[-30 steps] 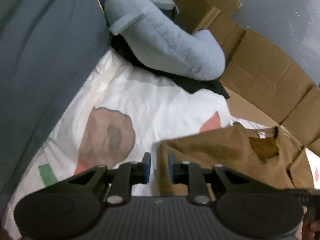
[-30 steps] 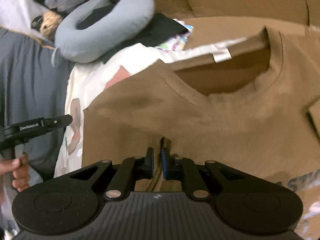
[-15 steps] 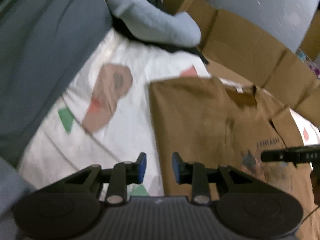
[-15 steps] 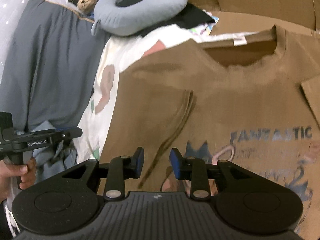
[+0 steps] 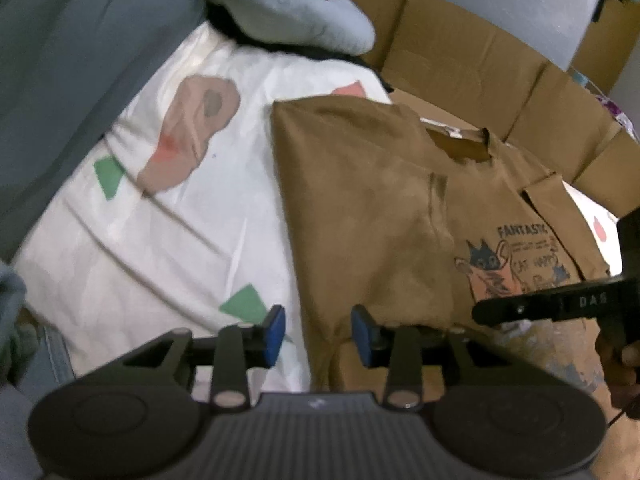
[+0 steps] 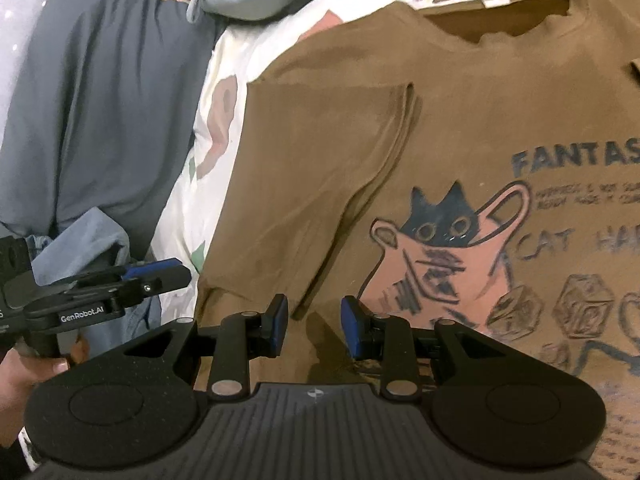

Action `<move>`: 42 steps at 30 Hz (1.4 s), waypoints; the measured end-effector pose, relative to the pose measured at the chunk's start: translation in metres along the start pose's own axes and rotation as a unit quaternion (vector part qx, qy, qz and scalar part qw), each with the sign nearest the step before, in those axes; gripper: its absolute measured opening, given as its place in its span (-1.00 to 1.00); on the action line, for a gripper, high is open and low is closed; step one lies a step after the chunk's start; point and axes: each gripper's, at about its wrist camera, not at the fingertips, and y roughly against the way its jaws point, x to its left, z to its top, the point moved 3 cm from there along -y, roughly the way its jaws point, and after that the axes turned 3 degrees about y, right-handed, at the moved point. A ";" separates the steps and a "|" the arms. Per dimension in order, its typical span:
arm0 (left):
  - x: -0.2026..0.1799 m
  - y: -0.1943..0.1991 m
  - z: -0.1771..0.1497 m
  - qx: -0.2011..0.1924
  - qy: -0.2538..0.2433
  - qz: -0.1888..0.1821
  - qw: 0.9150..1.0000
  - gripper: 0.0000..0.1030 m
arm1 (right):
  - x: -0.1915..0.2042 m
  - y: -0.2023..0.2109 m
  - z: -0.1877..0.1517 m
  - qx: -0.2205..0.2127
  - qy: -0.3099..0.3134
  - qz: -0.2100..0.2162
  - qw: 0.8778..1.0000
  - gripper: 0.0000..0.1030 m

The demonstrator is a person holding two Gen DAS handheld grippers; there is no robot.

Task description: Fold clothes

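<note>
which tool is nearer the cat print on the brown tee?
Right. The right tool hangs open just beside the cat print; the left tool, also open, sits over the brown tee at its far edge.

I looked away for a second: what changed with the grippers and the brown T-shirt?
Both grippers let go: the right gripper, shut on the brown T-shirt before, and the left gripper have opened and drawn back. The sleeve now lies folded in. The neck pillow stayed put.

The right gripper [image 6: 313,326], jaws apart, hovers over the brown T-shirt [image 6: 320,152].
</note>
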 end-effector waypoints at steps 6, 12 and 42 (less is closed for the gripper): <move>0.008 -0.007 -0.010 0.003 0.012 -0.005 1.000 -0.30 | 0.003 -0.014 0.003 -0.003 -0.012 0.002 1.000 -0.40; 0.002 -0.012 -0.015 0.002 -0.010 -0.018 1.000 -0.32 | 0.002 -0.028 0.004 -0.006 -0.028 -0.004 1.000 -0.31; -0.003 0.006 -0.016 -0.019 0.071 -0.048 0.996 -0.62 | 0.013 -0.007 0.026 -0.010 -0.058 0.038 0.998 -0.90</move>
